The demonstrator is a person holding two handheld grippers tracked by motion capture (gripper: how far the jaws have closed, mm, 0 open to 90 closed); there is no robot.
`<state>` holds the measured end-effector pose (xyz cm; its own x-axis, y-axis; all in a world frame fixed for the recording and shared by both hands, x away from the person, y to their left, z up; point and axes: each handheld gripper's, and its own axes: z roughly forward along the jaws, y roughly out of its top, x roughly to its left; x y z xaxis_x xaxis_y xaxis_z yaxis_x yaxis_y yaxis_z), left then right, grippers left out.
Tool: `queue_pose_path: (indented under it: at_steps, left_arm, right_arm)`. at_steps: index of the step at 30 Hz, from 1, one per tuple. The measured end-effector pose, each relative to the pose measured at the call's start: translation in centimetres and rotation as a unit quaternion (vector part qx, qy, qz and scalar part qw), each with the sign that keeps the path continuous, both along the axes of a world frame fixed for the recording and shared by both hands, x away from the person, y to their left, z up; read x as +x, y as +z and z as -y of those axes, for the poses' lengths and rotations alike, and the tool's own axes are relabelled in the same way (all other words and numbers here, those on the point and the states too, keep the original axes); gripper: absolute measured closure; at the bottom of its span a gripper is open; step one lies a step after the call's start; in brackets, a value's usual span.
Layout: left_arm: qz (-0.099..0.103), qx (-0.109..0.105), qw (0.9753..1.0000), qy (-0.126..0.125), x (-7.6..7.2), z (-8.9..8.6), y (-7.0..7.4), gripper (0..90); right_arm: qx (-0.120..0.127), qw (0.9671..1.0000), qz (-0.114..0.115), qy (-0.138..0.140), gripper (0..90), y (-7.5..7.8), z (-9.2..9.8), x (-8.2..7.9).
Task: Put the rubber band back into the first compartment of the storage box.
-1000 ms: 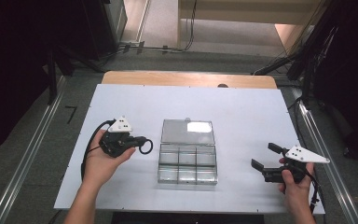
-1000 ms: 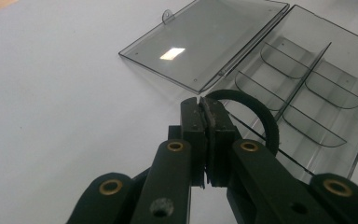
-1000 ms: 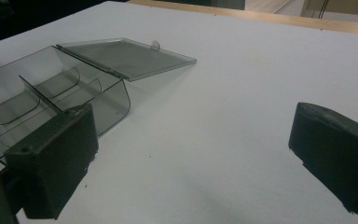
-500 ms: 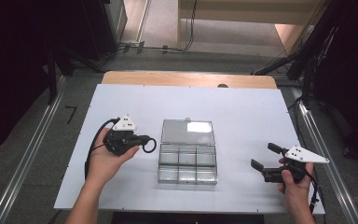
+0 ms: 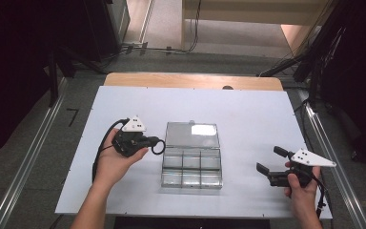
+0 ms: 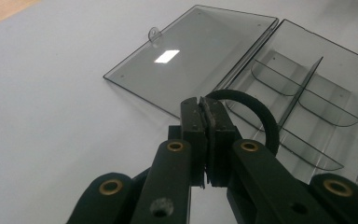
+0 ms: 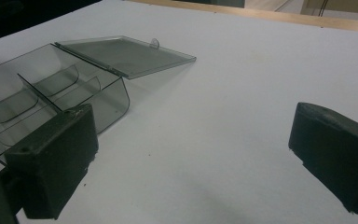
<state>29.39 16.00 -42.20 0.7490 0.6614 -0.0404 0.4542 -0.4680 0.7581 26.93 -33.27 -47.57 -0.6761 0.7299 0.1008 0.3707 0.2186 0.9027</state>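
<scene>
Behind shut jaws, black ring (image 6: 256, 112) half-hidden

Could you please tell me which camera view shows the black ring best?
The left gripper view: the black ring sits close up, pinched in the left hand-held gripper. The high view shows it small.

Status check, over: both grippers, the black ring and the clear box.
Left gripper shut on black ring, beside open clear box. Right gripper open, holding nothing, off to the box's right. Compartments look bare; nothing in the way.
</scene>
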Motion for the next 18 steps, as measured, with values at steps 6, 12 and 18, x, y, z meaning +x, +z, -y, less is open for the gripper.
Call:
queue_pose_path:
  at_steps: [6, 12, 18]
  left_arm:
    - [0.002, 0.001, 1.0, -0.004, 0.2, 0.5, -0.2, 88.3]
    - [0.004, 0.001, 1.0, -0.005, 0.3, 0.8, -0.4, 88.3]
    - [0.004, -0.006, 1.0, -0.003, 0.4, 1.2, -0.6, 88.3]
  right_arm:
    - [-0.001, 1.0, 0.0, 0.001, 0.0, 0.0, 0.0, 0.0]
    - [-0.001, 1.0, -0.001, -0.001, 0.0, -0.1, 0.0, 0.0]
    - [-0.003, 1.0, -0.002, 0.0, 0.0, -0.2, -0.1, 0.1]
